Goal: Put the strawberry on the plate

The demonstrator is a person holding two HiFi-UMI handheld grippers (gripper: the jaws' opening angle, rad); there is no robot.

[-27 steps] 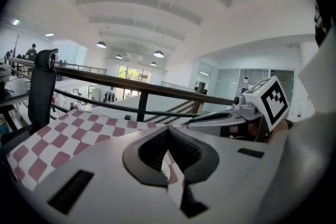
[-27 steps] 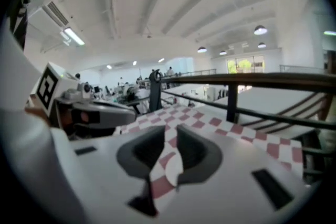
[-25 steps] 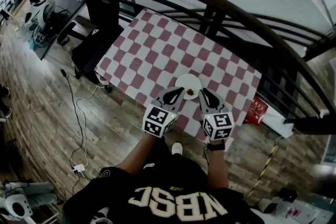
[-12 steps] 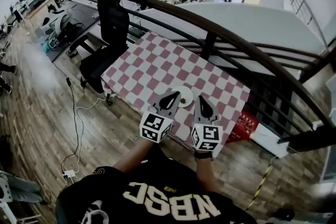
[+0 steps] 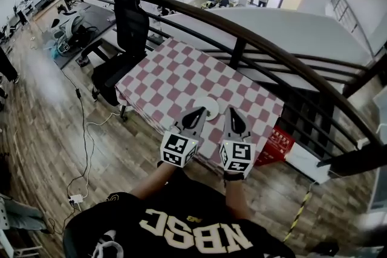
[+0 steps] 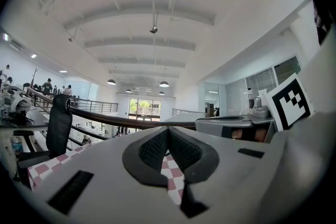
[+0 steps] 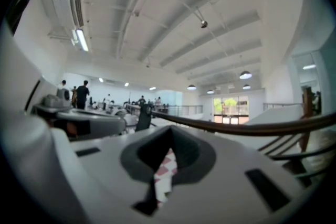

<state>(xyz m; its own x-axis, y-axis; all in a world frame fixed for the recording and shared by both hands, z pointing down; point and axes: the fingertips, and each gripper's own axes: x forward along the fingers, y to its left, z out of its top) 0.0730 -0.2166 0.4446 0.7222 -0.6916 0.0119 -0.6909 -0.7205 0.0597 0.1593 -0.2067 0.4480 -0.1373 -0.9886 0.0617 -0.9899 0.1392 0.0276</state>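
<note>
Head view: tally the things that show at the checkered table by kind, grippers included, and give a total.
Grippers: 2, the left gripper and the right gripper
Plate: 1
Checkered table: 1
Black office chair: 1
Total: 5

Open-plan office mezzanine: railing (image 5: 242, 39), office chair (image 5: 130, 21), desks (image 5: 89, 14)
</note>
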